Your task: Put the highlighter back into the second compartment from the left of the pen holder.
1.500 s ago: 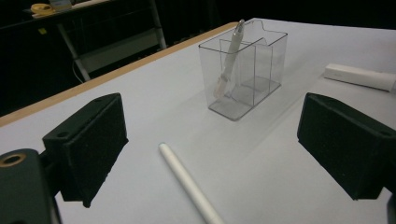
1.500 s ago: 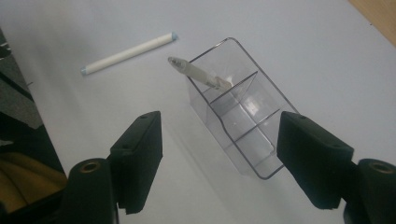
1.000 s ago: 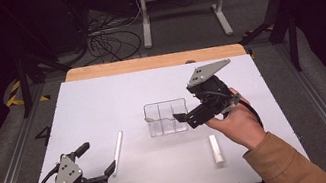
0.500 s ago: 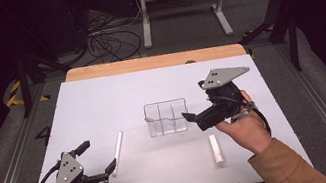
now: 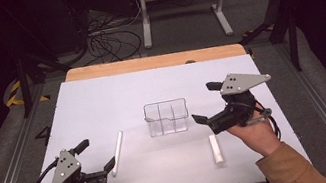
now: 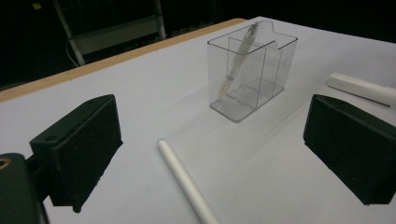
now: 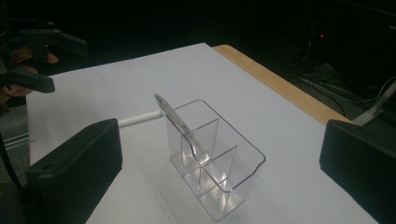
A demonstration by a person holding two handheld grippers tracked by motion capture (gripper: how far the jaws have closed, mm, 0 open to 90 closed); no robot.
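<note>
Nearest the person, the left gripper (image 5: 95,156) hovers low over the matte white table (image 5: 101,97), its blocky black jaws spread wide with nothing between them. Just ahead of it lies a smooth white tube (image 5: 117,152) (long, round, slim). The right gripper (image 5: 203,103) has just been opening; its jaws gape empty beside a clear plastic organizer (image 5: 167,117) with thin dividers, where a glossy translucent pen (image 7: 180,123) leans in one compartment. A shorter white tube (image 5: 217,148) lies near the right hand (image 5: 255,133). A pale wooden strip (image 5: 151,62) edges the far side.

On the worktop (image 5: 102,102), a pen (image 6: 238,58) leans in the organiser (image 5: 167,117), between two tubes (image 5: 117,153) (image 5: 217,148).
</note>
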